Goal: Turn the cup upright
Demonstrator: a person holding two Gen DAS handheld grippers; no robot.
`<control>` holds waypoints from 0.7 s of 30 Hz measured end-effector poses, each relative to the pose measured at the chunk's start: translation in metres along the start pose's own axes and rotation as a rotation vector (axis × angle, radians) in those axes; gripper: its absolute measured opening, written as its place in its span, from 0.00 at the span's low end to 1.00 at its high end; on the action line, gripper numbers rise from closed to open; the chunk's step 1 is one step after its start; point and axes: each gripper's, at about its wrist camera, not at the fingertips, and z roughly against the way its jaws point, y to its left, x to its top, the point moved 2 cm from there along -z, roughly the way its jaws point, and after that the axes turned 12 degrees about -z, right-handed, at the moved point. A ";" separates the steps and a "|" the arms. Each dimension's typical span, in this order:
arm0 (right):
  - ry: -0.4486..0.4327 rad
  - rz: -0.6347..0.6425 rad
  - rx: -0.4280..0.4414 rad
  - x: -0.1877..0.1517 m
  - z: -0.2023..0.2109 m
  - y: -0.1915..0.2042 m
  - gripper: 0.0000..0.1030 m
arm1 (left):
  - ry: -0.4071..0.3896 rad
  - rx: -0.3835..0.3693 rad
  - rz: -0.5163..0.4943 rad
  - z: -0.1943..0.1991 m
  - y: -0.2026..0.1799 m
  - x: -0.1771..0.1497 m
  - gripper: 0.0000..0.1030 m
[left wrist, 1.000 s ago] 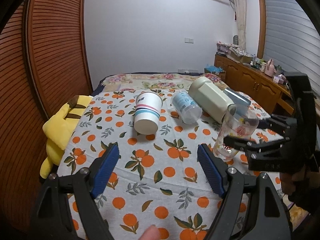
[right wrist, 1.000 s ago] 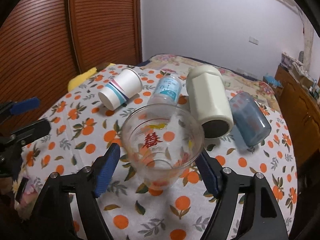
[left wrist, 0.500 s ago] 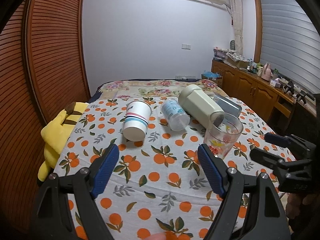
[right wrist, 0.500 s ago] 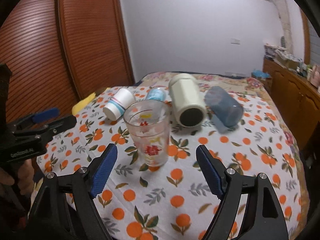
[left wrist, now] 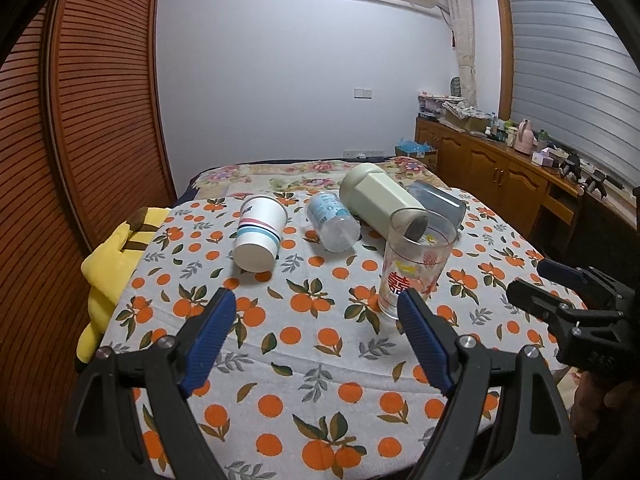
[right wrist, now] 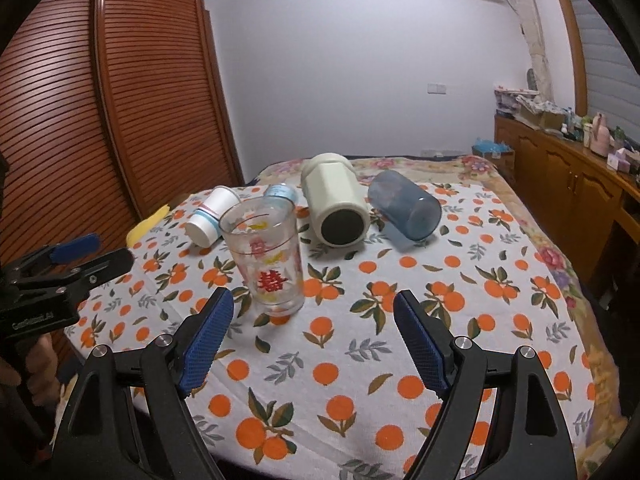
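Note:
A clear glass cup (left wrist: 416, 264) with red and yellow print stands upright on the orange-patterned cloth; it also shows in the right wrist view (right wrist: 266, 254). My right gripper (right wrist: 310, 340) is open and empty, back from the cup, which sits ahead and left of it. My left gripper (left wrist: 318, 342) is open and empty over the cloth's near part; the cup stands just beyond its right finger. Each gripper shows in the other's view, the right one (left wrist: 560, 296) and the left one (right wrist: 76, 260), both open.
Lying on their sides behind the cup are a striped paper cup (left wrist: 260, 236), a clear plastic bottle (left wrist: 332, 220), a cream flask (left wrist: 380, 200) and a blue tumbler (right wrist: 404, 210). A yellow plush toy (left wrist: 116, 264) lies at the left edge. A wooden cabinet (left wrist: 520, 184) stands right.
The right gripper has let go of the glass cup and drawn back from it. The cup now stands upright alone. Both grippers have pulled back toward the near edge.

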 end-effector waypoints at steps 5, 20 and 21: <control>-0.007 -0.002 -0.002 0.000 0.001 -0.001 0.82 | 0.002 -0.008 0.000 0.001 -0.001 -0.002 0.81; -0.008 -0.001 -0.004 0.000 0.002 0.000 0.82 | -0.001 -0.008 0.000 0.003 -0.003 -0.003 0.82; -0.007 -0.002 -0.003 0.000 0.002 0.000 0.82 | -0.001 -0.008 0.001 0.004 -0.003 -0.004 0.82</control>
